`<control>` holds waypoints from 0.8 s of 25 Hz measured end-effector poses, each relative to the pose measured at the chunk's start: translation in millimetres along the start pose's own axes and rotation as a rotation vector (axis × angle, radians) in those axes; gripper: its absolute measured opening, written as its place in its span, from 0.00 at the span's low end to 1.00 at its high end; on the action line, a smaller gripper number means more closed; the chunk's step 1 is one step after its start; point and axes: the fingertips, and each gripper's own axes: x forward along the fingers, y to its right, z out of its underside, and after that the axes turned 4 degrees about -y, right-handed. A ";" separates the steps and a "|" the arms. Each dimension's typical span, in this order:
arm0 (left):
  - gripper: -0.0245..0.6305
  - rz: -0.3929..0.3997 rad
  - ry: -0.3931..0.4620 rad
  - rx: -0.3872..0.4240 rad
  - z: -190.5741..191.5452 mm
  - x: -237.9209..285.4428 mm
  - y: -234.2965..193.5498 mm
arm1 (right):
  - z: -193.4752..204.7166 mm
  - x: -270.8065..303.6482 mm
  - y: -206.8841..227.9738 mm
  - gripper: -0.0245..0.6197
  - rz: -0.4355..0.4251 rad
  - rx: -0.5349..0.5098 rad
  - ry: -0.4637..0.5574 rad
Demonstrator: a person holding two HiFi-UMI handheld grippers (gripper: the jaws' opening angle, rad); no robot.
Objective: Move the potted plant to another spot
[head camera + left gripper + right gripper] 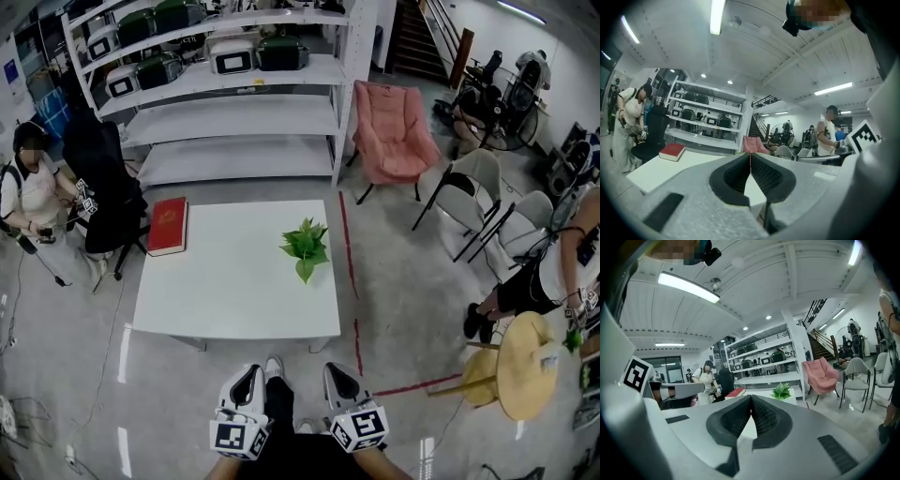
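Left claw (251, 372) and right claw (335, 370) both pinched shut, empty (well short of the potted plant (305, 246)); I'd open wide early, grab low under the leaves.

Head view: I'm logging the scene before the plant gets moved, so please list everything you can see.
table: one, white, centre of the floor
potted plant: one, green, on the table's right half
book: one, red, on the table's far left corner
shelving unit: one, white, behind the table
armchair: one, pink, right of the shelving
folding chairs: two, pale grey, far right
round side table: one, yellow wood, lower right
office chair: one, black, left of the table
bystanders: two nearby, left edge and right edge
left gripper: one, grey, shut and empty, short of the table
right gripper: one, grey, shut and empty, beside it
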 end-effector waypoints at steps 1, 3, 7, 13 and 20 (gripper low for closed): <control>0.07 -0.002 -0.006 0.001 -2.0 8.6 -7.8 | -3.8 10.2 1.4 0.05 0.000 0.000 -0.001; 0.07 -0.002 -0.017 0.008 -6.0 27.9 -22.4 | -13.2 30.2 5.4 0.06 0.004 0.000 0.002; 0.07 0.018 -0.026 0.004 -18.8 69.1 -49.5 | -34.6 68.5 15.8 0.06 0.027 -0.008 0.008; 0.07 0.089 -0.043 0.025 -39.4 131.4 -85.3 | -64.9 126.2 28.6 0.06 0.085 -0.010 0.002; 0.07 0.198 -0.091 0.082 -43.4 189.4 -121.4 | -92.7 182.8 32.6 0.06 0.138 -0.026 -0.008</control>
